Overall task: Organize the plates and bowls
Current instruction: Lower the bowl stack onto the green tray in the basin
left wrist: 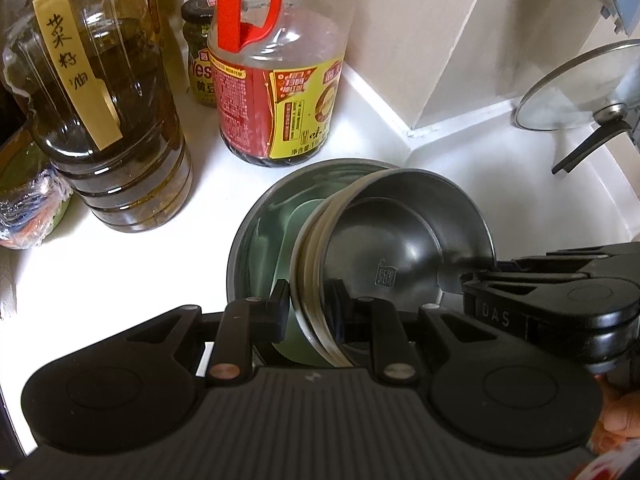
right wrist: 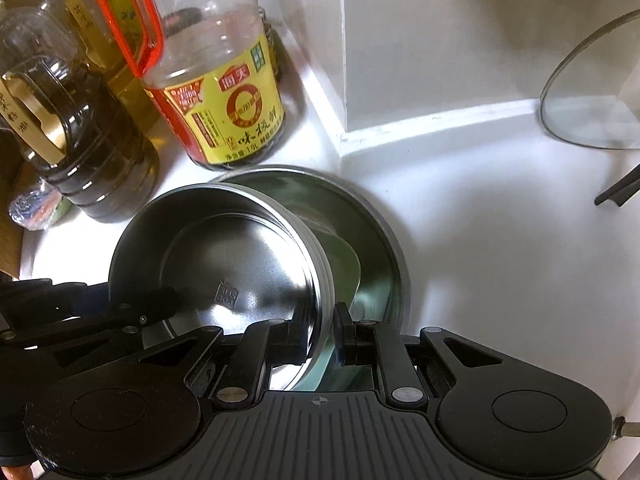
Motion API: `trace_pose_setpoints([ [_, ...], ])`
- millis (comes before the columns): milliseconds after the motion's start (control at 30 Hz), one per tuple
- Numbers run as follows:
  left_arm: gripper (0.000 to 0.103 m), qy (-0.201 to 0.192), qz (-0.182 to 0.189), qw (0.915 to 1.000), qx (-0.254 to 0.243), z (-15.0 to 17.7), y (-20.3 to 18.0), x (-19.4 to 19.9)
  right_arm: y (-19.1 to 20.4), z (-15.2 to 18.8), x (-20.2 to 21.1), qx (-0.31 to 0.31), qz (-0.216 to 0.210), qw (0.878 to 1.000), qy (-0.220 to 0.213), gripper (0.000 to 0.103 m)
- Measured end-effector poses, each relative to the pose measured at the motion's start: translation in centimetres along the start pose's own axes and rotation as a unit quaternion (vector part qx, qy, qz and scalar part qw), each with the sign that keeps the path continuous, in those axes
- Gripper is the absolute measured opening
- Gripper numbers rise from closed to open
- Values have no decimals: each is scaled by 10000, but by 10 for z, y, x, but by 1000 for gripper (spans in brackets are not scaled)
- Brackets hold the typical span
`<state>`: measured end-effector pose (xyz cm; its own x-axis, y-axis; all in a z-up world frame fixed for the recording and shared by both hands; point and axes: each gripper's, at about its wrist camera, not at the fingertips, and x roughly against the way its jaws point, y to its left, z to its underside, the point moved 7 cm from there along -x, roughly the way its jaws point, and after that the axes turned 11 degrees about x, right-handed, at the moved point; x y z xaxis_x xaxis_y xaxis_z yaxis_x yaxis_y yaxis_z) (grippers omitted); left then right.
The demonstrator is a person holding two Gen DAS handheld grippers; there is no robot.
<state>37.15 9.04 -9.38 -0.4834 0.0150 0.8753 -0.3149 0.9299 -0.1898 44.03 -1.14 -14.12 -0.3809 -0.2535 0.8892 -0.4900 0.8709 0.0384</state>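
A tilted stack of nested steel bowls (left wrist: 400, 248) (right wrist: 224, 256) hangs partly inside a wider steel basin (left wrist: 256, 240) (right wrist: 380, 240) that sits on the white counter. Something pale green (left wrist: 306, 216) (right wrist: 344, 268) shows inside the basin; I cannot tell what it is. My left gripper (left wrist: 310, 304) is shut on the stack's rim at one side. My right gripper (right wrist: 320, 330) is shut on the rim at the opposite side. Each gripper also appears in the other's view: the right gripper (left wrist: 540, 300) and the left gripper (right wrist: 100, 312).
Close behind the basin stand a soy sauce bottle with a red handle (left wrist: 276, 92) (right wrist: 224, 92), a dark oil bottle (left wrist: 108, 120) (right wrist: 80, 140) and a small jar (left wrist: 198, 52). A glass pot lid (left wrist: 580, 88) (right wrist: 592, 112) leans at the right. A white wall corner (left wrist: 420, 60) juts out.
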Motion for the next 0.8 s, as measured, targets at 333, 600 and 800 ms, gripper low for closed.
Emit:
trace_pose_setpoints([
  [333, 19, 134, 59, 9999, 86, -2, 5, -9, 1, -8, -3, 61, -37, 10000, 64, 13],
  [600, 21, 165, 196, 9996, 86, -4, 9, -12, -3, -12, -4, -46, -191, 9998, -53, 14],
  [800, 23, 75, 217, 9997, -48, -1, 8, -7, -8, -10, -1, -190, -421, 9985, -300, 15],
])
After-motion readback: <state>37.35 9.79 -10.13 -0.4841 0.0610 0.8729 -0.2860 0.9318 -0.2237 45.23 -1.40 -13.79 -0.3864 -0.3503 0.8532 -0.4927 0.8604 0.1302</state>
